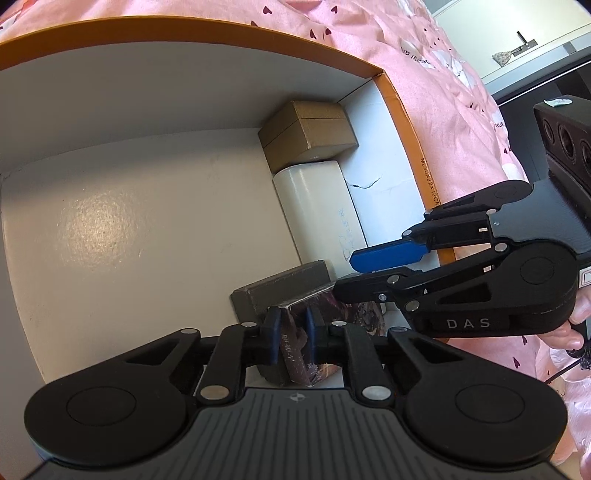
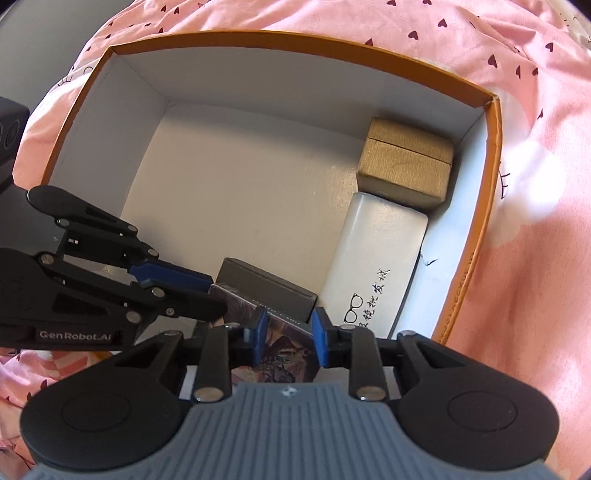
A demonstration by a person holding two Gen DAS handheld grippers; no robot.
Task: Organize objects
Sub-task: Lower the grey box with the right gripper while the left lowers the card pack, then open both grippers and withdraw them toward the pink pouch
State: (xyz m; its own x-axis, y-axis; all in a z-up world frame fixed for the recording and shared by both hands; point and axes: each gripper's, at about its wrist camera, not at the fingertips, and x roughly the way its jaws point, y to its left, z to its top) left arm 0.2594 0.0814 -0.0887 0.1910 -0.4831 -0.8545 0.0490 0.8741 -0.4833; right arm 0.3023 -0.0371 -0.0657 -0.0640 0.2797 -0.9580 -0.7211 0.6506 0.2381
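The step in hand appeared to be seating a small printed box (image 1: 299, 347) into the orange-rimmed storage box (image 1: 207, 35), in the near corner beside the grey box (image 1: 284, 286). To do this well, the printed box probably needed to be kept square to the grey box and lowered until it rested flat on the white floor. One hand-held gripper should let go only once the box was supported. Any tilt risked wedging it against the grey box or the white case.

The left hand-held gripper (image 1: 291, 341) was closed tight on the narrow end of the printed box, its blue pads pressing both faces. The right hand-held gripper (image 2: 288, 341) straddled the same box across its wider side. Its pads stood at or very near the box edges, but firm contact could not be confirmed.

The printed box was dark, with brown and purple artwork and a light edge. It sat just beside the grey box, seemingly touching it. Behind these, along the right wall, lay a long white glasses case (image 2: 380, 258) with printed characters. A tan lidded box (image 2: 406, 162) stood in the far right corner. The storage box rested on a bed with a pink heart-patterned cover (image 2: 535, 147).
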